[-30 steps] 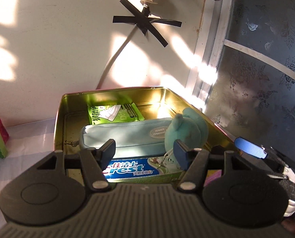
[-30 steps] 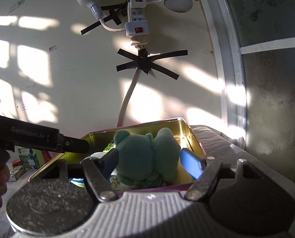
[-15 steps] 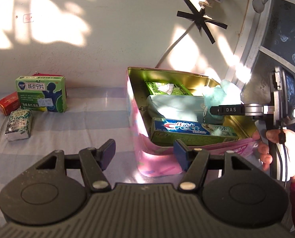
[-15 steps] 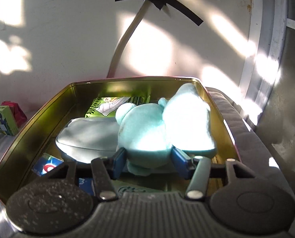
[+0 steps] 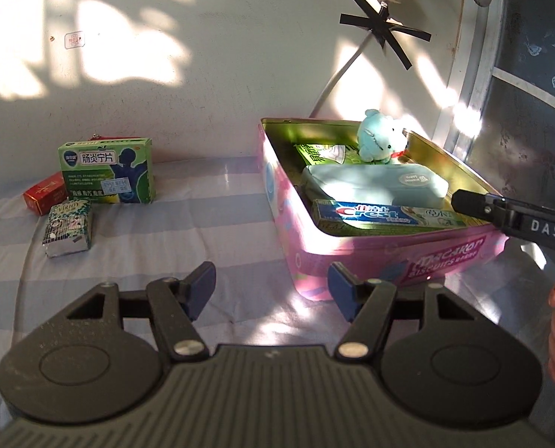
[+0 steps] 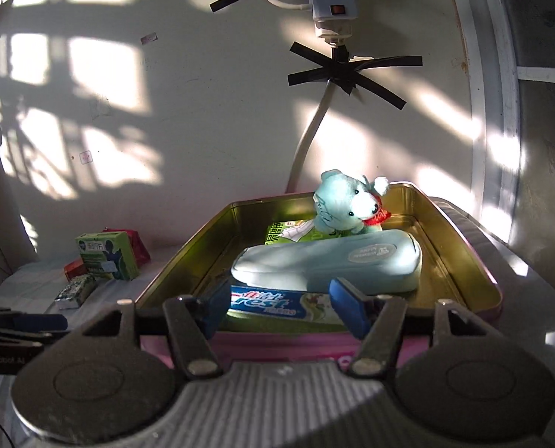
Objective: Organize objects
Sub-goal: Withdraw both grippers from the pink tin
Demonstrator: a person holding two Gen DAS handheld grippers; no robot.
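Note:
A pink tin with a gold inside stands on the striped cloth. In it lie a Crest toothpaste box, a pale blue pouch, a green packet and a teal plush bear sitting upright at the back. My left gripper is open and empty, low over the cloth left of the tin's front corner. My right gripper is open and empty, at the tin's near rim above the toothpaste box.
Left of the tin stand a green medicine box, a red box and a small silver-green packet. A wall with a taped cable is behind. A window frame is at the right.
My right gripper has let go of the plush bear and pulled back; the bear now sits upright at the tin's back. My left gripper has drawn back a little from the tin.

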